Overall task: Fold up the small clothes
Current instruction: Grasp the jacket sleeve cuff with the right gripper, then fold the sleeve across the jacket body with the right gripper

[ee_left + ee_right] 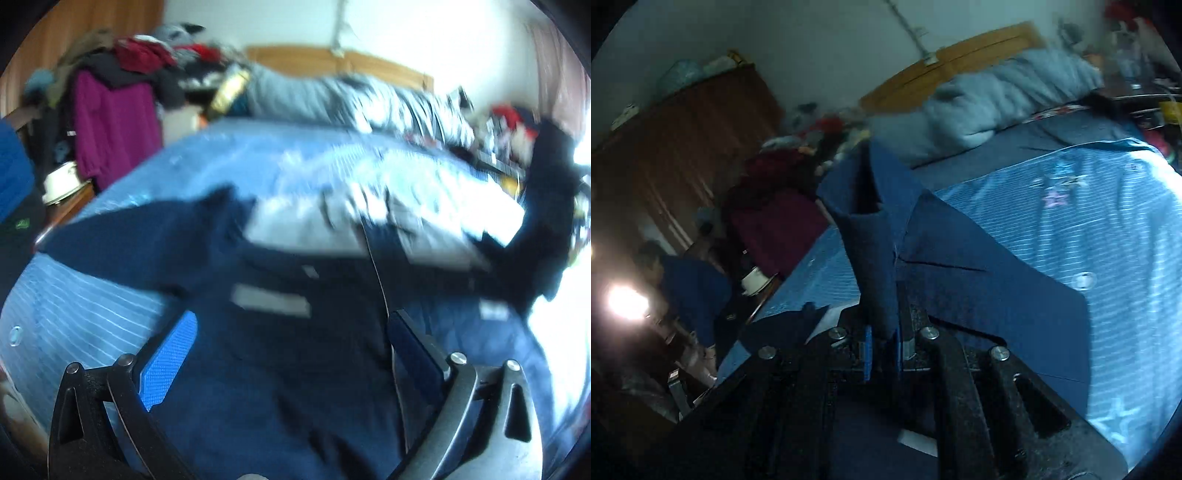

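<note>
Left wrist view. Left tongs (pixel 291 354): released, blue-padded fingers (pixel 170 365) spread wide, hovering over the garment without gripping it. Garment (pixel 280 295): dark navy cloth, spread across the bed (pixel 85 314), a pale rectangular label near its middle; one pointed part reaches toward the bed's left edge, another rises at far right. A light grey cloth (pixel 332 221) lies just behind it, touching. The picture is blurred, so the weave is not legible. Open striped blue bed cover lies to the left of the garment and behind it. Clothes pile (pixel 122 66) stands beyond the bed's far left corner; wooden headboard (pixel 332 59) along the far wall.

Right wrist view. Right tongs (pixel 882 343): clenched on a bunched strip of the garment (pixel 871 251), which stands up from between the fingers; the rest (pixel 990 288) drapes down to the bed with a straight edge at right. Striped cover with star prints (pixel 1108 229) lies bare to the right. Grey blanket (pixel 1008 88) heaped by the headboard. Brown wardrobe (pixel 687 136) at left, a person in blue (pixel 690 284) below it.
</note>
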Demonstrator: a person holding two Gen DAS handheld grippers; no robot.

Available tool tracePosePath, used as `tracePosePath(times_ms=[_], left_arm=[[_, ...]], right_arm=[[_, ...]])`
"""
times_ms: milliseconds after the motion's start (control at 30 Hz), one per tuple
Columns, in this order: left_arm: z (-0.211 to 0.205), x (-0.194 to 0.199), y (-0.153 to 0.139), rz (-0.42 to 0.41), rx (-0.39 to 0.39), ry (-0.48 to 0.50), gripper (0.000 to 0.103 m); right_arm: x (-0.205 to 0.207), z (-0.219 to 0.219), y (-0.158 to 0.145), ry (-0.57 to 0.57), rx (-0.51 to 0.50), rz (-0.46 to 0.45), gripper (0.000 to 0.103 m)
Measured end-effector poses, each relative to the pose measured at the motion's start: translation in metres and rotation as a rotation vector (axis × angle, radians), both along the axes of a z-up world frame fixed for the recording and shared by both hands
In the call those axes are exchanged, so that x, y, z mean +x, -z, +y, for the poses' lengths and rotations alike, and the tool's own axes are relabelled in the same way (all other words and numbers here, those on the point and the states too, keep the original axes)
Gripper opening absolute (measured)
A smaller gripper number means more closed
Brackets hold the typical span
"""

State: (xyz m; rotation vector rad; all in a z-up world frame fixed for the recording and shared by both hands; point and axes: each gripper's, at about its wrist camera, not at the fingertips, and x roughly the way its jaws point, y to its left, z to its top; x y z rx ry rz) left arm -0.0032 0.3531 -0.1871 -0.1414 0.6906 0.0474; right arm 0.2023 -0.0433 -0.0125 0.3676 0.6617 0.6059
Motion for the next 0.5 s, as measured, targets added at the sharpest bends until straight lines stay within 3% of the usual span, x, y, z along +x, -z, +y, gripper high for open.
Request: tracePosePath(times_ms=[100,267,333,400,433,500], left_arm=[[0.044,-0.012,-0.028,-0.046,-0.054,-0.059,0.103],[0.096,-0.028,-0.039,-0.040,-0.036,-0.146,0.103],[0.109,-0.030,-0.030,-0.020,-0.045,-0.160,0.103],[0.117,-0.027,-0.020,0.005,-0.055,-0.167,0.103],[0.119,-0.027,-0.015,0.016,-0.063,-0.167,0.103],[0.119,-0.022,-0.003,0.028,-0.091,-0.154,0.103]], right_arm=[[0.024,0.101,0.034,-0.109,0.024,0.059,0.008],[0.052,0.230,0.106,-0.251,-0.056,0.173,0.013],[0.054,0.258,0.125,-0.265,-0.141,0.198,0.017],[0.047,0.266,0.127,-0.282,-0.158,0.200,0.027],[0.040,0.263,0.122,-0.285,-0.153,0.181,0.029],[0.024,0.237,0.114,-0.262,-0.135,0.132,0.045]])
